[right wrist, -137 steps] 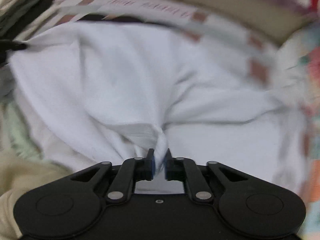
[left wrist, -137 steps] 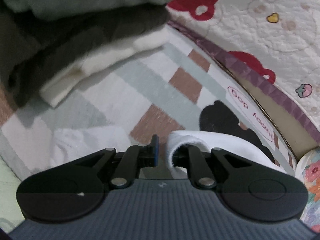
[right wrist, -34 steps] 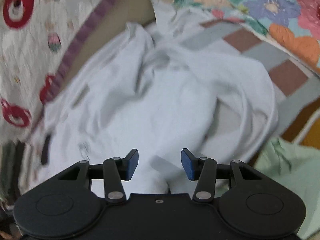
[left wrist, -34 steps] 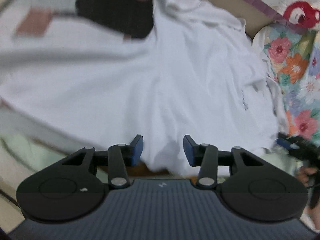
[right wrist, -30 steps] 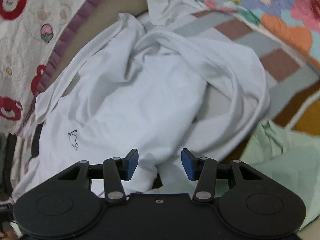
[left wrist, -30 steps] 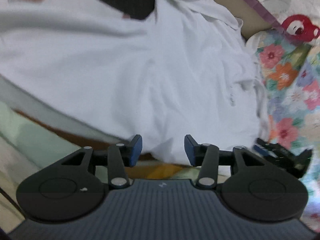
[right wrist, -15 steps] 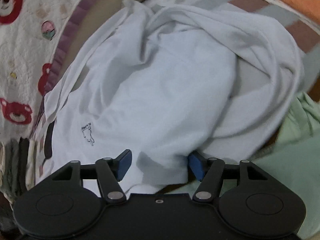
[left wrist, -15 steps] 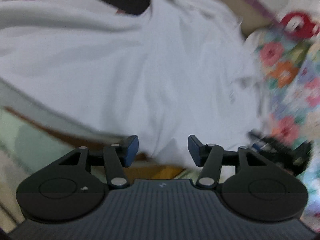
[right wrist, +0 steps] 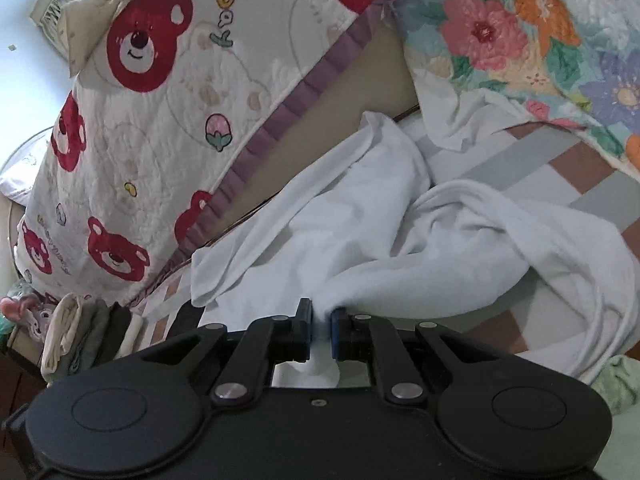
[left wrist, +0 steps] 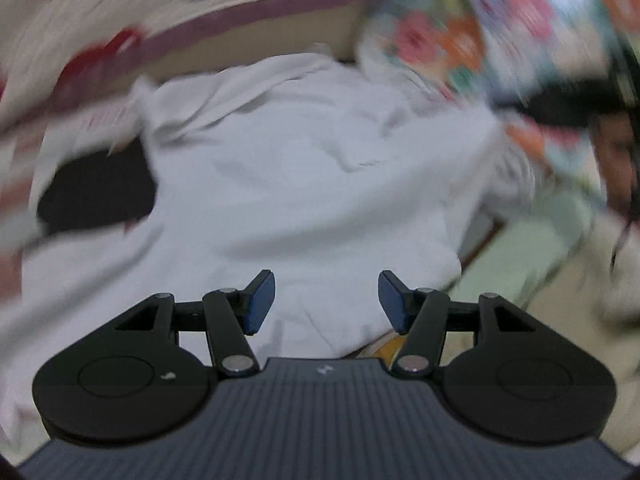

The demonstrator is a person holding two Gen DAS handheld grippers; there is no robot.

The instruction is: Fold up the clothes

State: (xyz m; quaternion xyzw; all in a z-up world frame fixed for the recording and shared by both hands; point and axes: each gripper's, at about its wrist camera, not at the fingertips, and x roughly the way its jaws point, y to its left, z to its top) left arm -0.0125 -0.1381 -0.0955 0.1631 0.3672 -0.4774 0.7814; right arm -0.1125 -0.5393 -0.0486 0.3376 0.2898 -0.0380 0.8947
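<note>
A crumpled white T-shirt [right wrist: 360, 232] lies on a checked bedsheet [right wrist: 576, 172]. My right gripper [right wrist: 321, 330] is shut on a bunched edge of the shirt, and cloth stretches away from the pinch. In the blurred left wrist view the same white T-shirt [left wrist: 304, 184] spreads ahead. My left gripper [left wrist: 326, 300] stands open just above its near hem, with nothing between its blue pads. At the right edge of that view the other gripper [left wrist: 560, 108] shows as a dark blur.
A bear-print quilt [right wrist: 152, 120] with a purple border rises behind the shirt. A floral quilt [right wrist: 520, 32] lies at the right. Folded clothes [right wrist: 92, 336] are stacked at the left. Pale green cloth [right wrist: 616, 384] lies at the near right.
My right gripper has closed on the shirt's near edge and lifted it. My left gripper has opened wider and swung, so the left wrist view now faces the quilts.
</note>
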